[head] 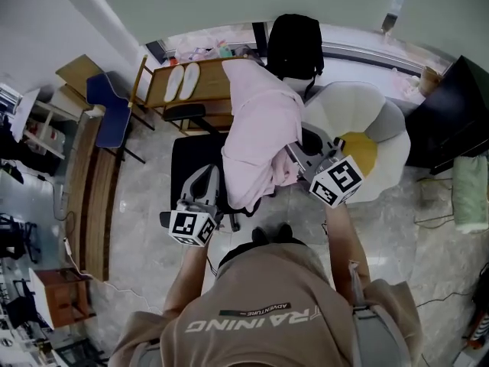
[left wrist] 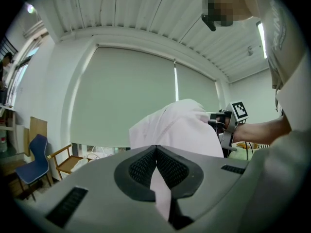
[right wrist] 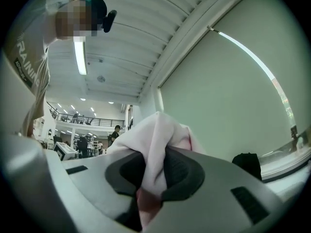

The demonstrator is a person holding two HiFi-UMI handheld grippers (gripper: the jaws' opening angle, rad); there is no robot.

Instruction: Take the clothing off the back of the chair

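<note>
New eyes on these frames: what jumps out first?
The pink garment in the middle of the head view, bunched above the black chair. Both grippers are clamped on it: the left gripper pinches a thin strip, the right gripper a thick fold. To the right sits a white flower-shaped cushion with a yellow centre.

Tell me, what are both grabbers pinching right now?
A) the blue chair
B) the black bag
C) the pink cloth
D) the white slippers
C: each gripper view shows the pink cloth squeezed between closed jaws, in the left gripper and in the right gripper alike.
</note>
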